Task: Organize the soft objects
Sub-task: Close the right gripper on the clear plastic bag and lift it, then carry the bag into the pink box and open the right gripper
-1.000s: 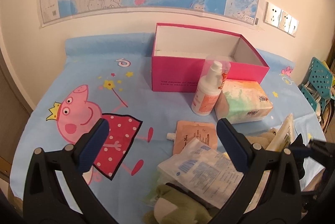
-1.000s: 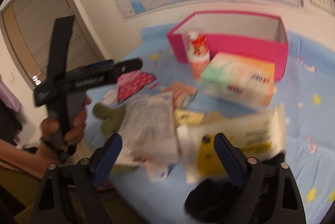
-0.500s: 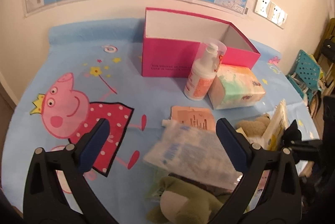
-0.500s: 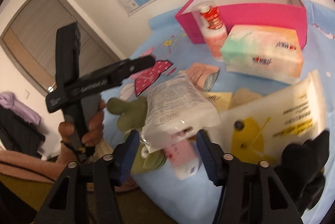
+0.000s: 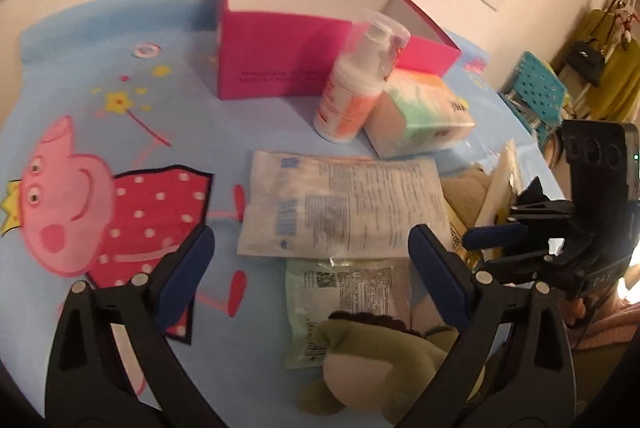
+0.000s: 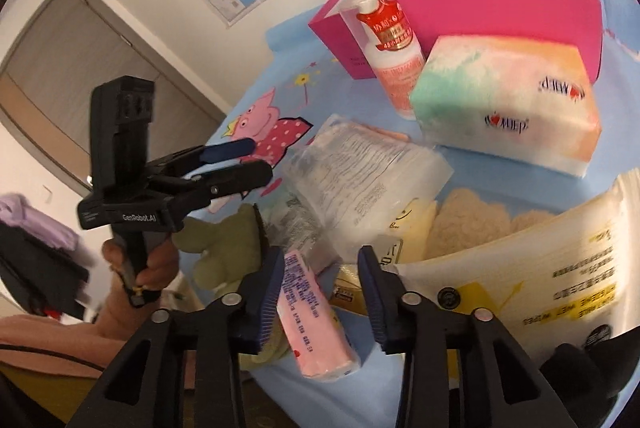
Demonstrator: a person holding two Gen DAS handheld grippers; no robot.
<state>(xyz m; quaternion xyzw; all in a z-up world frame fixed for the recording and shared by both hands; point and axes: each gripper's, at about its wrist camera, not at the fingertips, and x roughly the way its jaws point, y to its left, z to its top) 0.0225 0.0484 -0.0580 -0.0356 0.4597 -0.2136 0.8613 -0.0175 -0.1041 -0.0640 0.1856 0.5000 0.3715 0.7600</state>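
A clear white printed pouch (image 5: 344, 208) lies flat on the blue cloth in front of my open, empty left gripper (image 5: 310, 260); it also shows in the right wrist view (image 6: 360, 172). Below it lie a smaller clear packet (image 5: 344, 304) and a green plush toy (image 5: 380, 368). My right gripper (image 6: 320, 284) is partly open with nothing between its pads, above a pink tissue pack (image 6: 312, 320). A pastel tissue pack (image 6: 508, 104), a beige plush (image 6: 468, 224) and a yellow wet-wipes pack (image 6: 552, 264) lie to the right. The open pink box (image 5: 320, 40) stands behind.
A white and orange spray bottle (image 5: 356, 92) stands upright in front of the pink box (image 6: 480, 8). The cloth's Peppa Pig print (image 5: 80, 196) covers the left side. A teal basket (image 5: 536, 92) stands beyond the table's right edge. The table's front edge is close below both grippers.
The white pouch left my right gripper's jaws and now lies flat further back on the cloth. The right gripper narrowed, then let go. The left gripper tilted down and nearer.
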